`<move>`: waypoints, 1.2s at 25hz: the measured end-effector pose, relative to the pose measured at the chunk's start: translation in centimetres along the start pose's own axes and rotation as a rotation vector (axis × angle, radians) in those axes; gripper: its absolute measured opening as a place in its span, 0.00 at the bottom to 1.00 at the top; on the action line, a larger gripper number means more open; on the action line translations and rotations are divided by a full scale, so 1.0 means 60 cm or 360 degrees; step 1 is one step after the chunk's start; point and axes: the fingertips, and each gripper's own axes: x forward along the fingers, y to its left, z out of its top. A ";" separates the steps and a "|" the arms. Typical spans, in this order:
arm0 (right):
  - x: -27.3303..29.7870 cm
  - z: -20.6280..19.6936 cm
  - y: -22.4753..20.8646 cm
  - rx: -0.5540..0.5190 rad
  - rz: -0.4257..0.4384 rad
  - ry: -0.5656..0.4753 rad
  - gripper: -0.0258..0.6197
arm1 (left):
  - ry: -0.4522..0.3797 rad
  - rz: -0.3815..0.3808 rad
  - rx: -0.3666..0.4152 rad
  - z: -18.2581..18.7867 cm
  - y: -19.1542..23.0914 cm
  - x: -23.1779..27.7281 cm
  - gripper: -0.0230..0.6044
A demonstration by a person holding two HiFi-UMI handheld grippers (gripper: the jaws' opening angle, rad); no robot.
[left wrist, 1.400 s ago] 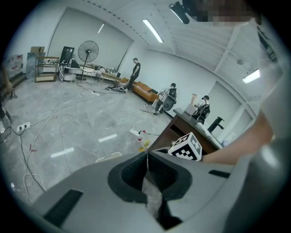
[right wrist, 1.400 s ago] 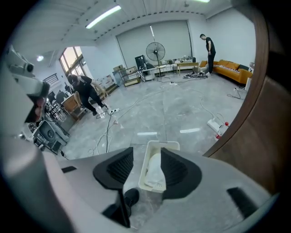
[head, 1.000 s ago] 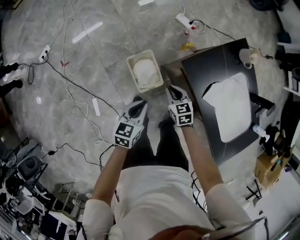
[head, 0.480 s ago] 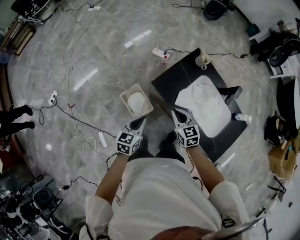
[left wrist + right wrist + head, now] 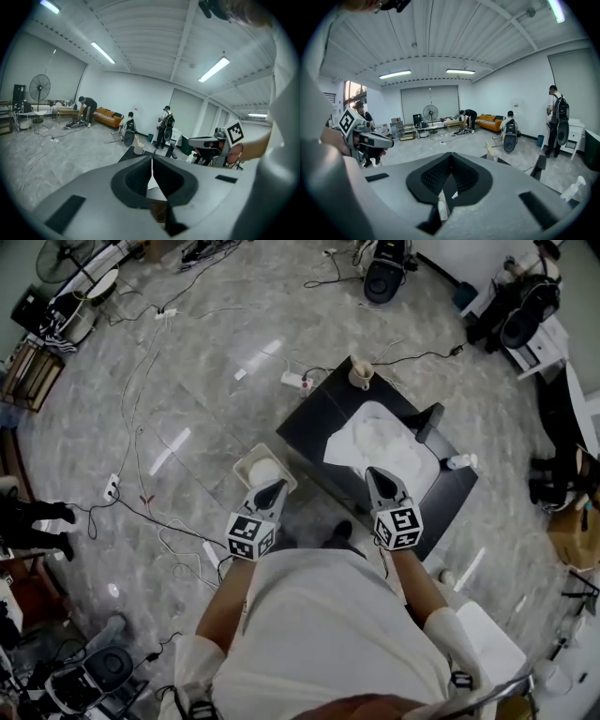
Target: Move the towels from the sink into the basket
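A pile of white towels fills the sink set in the black counter. Left of it on the floor stands the cream basket with one white towel inside. My left gripper hangs just this side of the basket, jaws shut and empty. My right gripper is held over the sink's near edge, also shut with nothing in it. Both gripper views look level across the room, so neither shows the towels in the sink or the basket.
A black faucet, a cup and a small bottle stand on the counter. Cables and power strips trail over the marble floor. Several people, a fan and an orange sofa are at the room's far end.
The head view has risen and widened, and the sink and basket have drifted toward its middle. Both grippers keep their place in front of the body, still shut.
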 end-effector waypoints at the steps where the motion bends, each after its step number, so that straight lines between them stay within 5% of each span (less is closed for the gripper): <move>1: -0.018 0.013 -0.011 0.0010 -0.0019 -0.0024 0.04 | -0.0022 -0.0024 0.0022 0.015 -0.010 0.000 0.05; 9: -0.152 0.064 -0.107 -0.0012 -0.0331 -0.0177 0.04 | -0.0163 -0.0138 0.0145 0.100 -0.079 0.017 0.05; 15: -0.196 0.051 -0.161 0.0040 -0.0456 -0.0214 0.04 | -0.0173 -0.0185 0.0144 0.109 -0.119 0.058 0.05; 21: -0.203 0.039 -0.179 -0.0038 -0.0456 -0.0132 0.04 | -0.0102 -0.0218 0.0143 0.095 -0.144 0.082 0.05; 30: -0.112 -0.057 -0.236 -0.0131 -0.0272 0.0185 0.10 | 0.0005 -0.0176 0.0100 0.059 -0.135 0.128 0.05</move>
